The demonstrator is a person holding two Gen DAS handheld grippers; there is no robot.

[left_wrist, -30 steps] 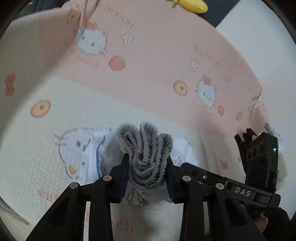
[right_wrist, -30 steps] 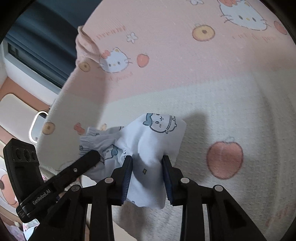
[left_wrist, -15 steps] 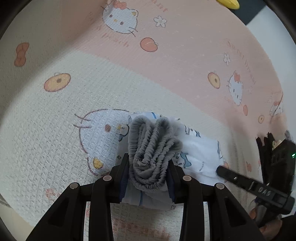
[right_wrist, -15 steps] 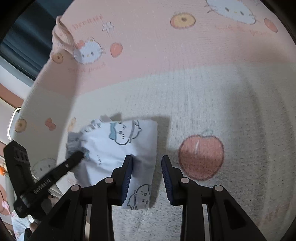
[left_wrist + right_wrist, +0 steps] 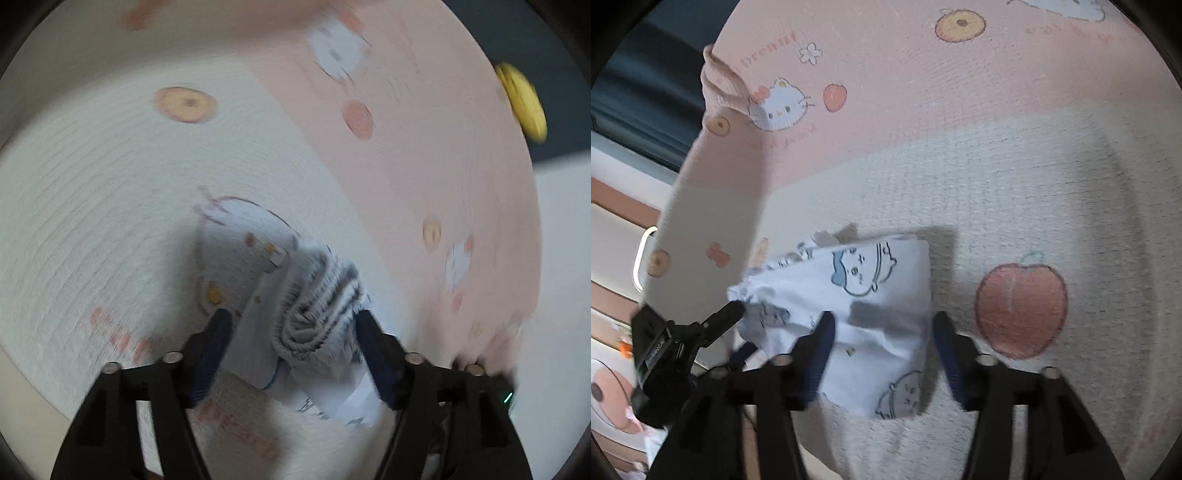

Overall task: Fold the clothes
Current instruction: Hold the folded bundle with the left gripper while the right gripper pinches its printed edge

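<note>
1. White cotton printed with blue cartoon animals: a small folded garment [image 5: 871,314] lies on a waffle-weave blanket [image 5: 1015,192] in cream and pink, just left of a printed peach [image 5: 1021,308] in the right wrist view.

2. Right gripper [image 5: 882,338] straddles the near end of the garment, its jaws opening and the blue pads standing clear of the cloth on both sides; nothing is pinched.

3. Left gripper [image 5: 291,354] brackets the other end, where the grey gathered waistband [image 5: 321,314] is bunched. Its jaws are opening too, and the pads appear to have let go, though this view is blurred.

4. From the right wrist view, the left gripper's black finger [image 5: 720,319] reaches in at the garment's left edge.

5. Step in hand, as judged: releasing the finished fold onto the blanket.

6. To do it well, both grippers should open fully before any lift, so no pad drags a layer and pulls the fold apart.

7. Withdrawal is best made straight back along the fingers, away from the cloth, not sideways across it.

8. The bunched waistband is the springy part; it may loosen once free, so a light press there could be needed.

9. A yellow object [image 5: 524,99] sits at the far right, off the blanket.
</note>
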